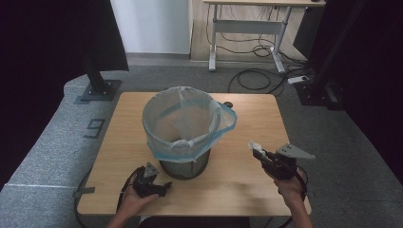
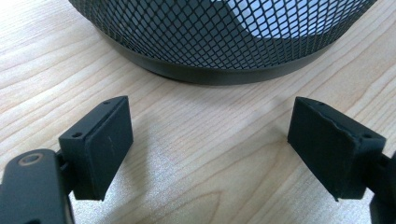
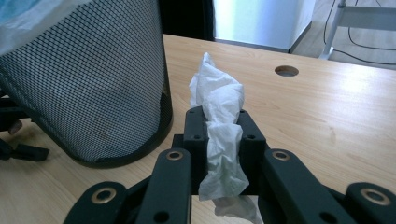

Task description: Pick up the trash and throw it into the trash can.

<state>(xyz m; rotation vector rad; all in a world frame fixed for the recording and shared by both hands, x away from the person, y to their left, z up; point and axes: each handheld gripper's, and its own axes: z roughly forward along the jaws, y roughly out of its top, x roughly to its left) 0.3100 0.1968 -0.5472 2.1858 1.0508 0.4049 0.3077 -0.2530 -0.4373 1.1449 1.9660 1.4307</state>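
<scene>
1. Two grippers are working here: the right gripper [image 3: 219, 140] is pinching a crumpled white tissue [image 3: 219, 121] between its pressed-together jaws, with the wad sticking out past the tips.
2. From the high view, the right gripper [image 1: 260, 154] is hovering above the surface [image 1: 247, 185] at about 4 o'clock of the mesh bin [image 1: 185, 164], a little apart from it.
3. Lifting the tissue above the rim of the plastic liner [image 1: 190, 123] comes first, I judge, because the bag's loose edge is flaring toward that side and could snag.
4. Opening only once the tissue is hanging over the middle of the bin is the safe way.
5. Meanwhile the left gripper [image 1: 152, 183] is resting spread and empty at 7 o'clock, just beside the bin's base [image 2: 219, 70], handy for steadying it.
</scene>
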